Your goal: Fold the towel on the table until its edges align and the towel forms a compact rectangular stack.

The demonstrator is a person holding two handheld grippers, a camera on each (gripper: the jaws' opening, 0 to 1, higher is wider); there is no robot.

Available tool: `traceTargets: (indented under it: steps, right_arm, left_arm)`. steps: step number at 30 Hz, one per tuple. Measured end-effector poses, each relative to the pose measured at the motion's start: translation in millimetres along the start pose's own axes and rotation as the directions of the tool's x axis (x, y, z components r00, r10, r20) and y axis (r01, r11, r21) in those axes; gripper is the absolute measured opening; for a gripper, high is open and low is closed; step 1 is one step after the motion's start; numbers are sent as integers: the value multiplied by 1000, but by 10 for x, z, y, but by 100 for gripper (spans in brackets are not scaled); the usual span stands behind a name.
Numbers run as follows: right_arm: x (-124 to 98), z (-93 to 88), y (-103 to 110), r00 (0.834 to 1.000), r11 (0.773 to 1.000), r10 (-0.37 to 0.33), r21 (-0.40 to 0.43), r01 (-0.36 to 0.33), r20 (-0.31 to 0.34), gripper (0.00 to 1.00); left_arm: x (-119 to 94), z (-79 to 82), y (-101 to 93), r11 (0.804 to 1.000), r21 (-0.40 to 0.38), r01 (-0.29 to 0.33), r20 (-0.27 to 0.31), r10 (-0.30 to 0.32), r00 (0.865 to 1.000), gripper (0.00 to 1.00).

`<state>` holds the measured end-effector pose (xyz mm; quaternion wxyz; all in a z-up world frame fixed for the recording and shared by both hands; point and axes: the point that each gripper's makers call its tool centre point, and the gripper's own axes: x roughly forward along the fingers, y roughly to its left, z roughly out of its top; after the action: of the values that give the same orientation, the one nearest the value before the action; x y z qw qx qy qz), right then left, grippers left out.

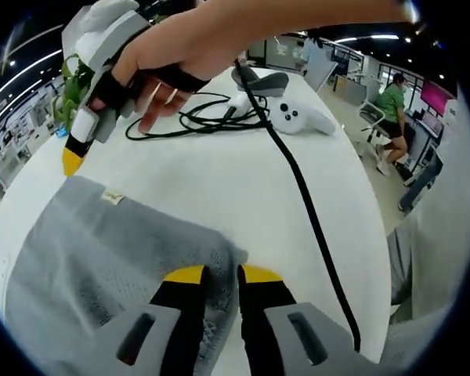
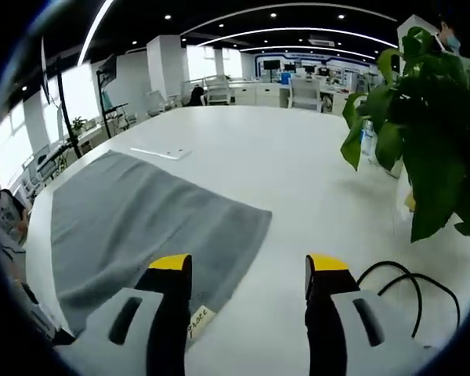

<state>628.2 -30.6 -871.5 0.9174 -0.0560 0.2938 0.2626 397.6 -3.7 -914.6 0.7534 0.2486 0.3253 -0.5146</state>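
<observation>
While the left gripper (image 1: 222, 274) pinches the gray towel's (image 1: 102, 258) corner with jaws nearly together, the right gripper (image 2: 249, 266) hovers spread wide above the white table (image 2: 298, 180). A black cable (image 1: 305, 211) runs out of view at the edge.

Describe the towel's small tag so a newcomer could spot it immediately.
Start at the white table, then the grey towel spread on it. At the towel's corner nearest the right gripper sits the tag, a small pale label with writing.
</observation>
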Motion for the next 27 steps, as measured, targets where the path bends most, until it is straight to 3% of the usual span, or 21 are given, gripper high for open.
traceTargets:
  steps: [7, 13, 21, 27]
  right_arm:
    - [252, 22, -79, 1000, 999, -4, -48, 3, -16, 47]
    - [425, -10, -26, 1000, 995, 1, -96, -3, -21, 35]
    - [632, 75, -75, 1000, 996, -9, -90, 8, -4, 30]
    - [819, 70, -127, 1000, 993, -6, -121, 2, -29, 29]
  left_arm:
    - [13, 2, 43, 1000, 3, -10, -18, 10, 1000, 7]
    - [24, 11, 30, 1000, 25, -4, -34, 5, 999, 6]
    - [25, 13, 29, 1000, 21, -2, -43, 3, 999, 5]
    - [29, 14, 11, 999, 47, -12, -50, 15, 999, 5]
